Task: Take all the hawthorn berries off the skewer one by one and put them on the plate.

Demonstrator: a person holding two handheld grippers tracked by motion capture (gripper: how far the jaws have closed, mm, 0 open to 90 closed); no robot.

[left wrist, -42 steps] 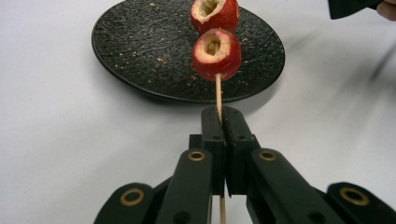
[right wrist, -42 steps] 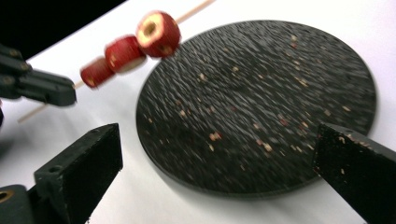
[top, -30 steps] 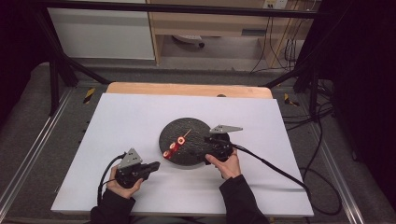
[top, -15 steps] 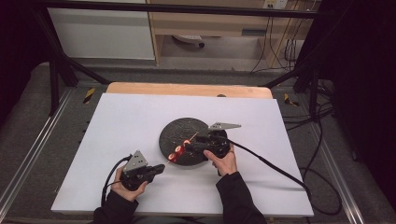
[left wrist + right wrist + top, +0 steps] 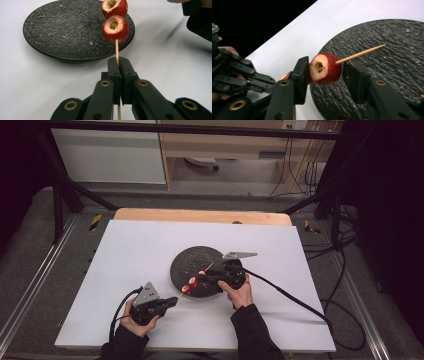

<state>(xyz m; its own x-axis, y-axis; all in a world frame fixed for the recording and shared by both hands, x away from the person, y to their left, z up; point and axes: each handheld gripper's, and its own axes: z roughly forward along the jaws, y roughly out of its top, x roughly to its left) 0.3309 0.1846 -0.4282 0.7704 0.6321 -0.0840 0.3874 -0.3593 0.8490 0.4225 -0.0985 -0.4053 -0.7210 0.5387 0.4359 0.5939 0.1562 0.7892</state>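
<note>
While the left tongs (image 5: pixel 119 65) stay clamped on the wooden skewer (image 5: pixel 116 51), the right tongs (image 5: pixel 325 71) stand open around its upper hawthorn berry (image 5: pixel 325 68), over the black plate (image 5: pixel 187 262).

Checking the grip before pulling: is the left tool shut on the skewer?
Shut: the left tool has its jaws pressed together around the skewer.

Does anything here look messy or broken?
Slightly messy: small crumbs are scattered on the black plate. Both red fruit pieces on the skewer have hollowed cores, which looks like how they were prepared rather than damage.
</note>
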